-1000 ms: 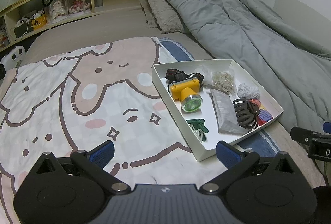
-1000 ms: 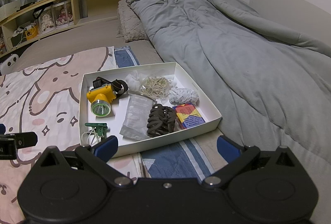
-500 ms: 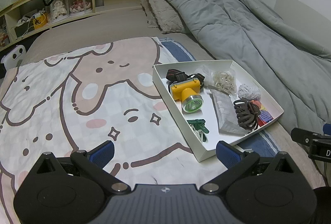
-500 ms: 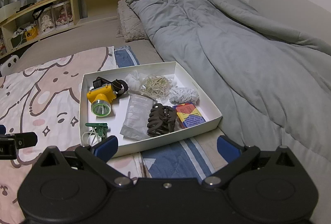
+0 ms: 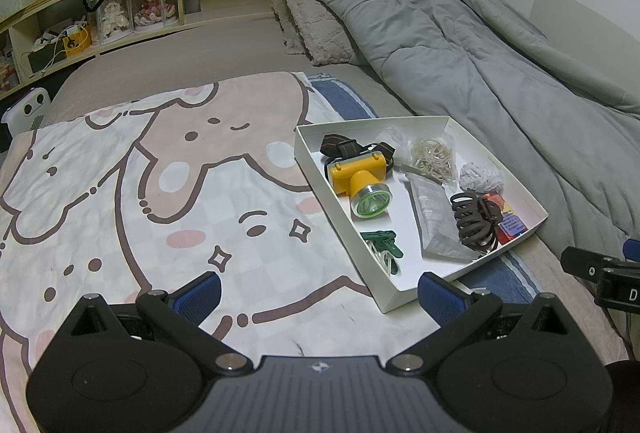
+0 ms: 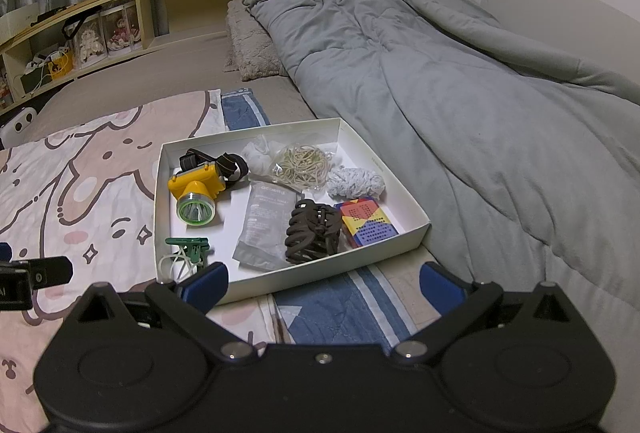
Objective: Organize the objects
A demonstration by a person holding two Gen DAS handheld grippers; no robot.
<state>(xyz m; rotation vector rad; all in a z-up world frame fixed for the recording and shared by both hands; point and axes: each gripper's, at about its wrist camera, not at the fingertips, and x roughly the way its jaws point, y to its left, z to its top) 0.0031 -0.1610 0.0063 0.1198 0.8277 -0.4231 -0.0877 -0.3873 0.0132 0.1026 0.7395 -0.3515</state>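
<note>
Near the box, both grippers, left and right, are held wide open and empty; its light wall could be nudged, or the clip snagged.

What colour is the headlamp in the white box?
The headlamp has a yellow body, a green-tinted lens ring and a dark strap; it shows best in the right wrist view.

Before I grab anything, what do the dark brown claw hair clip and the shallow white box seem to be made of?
Dark brown claw hair clip: likely matte plastic, with moulded curved teeth. Shallow white box: apparently cardboard, with thin flat walls and crisp folded corners.
</note>
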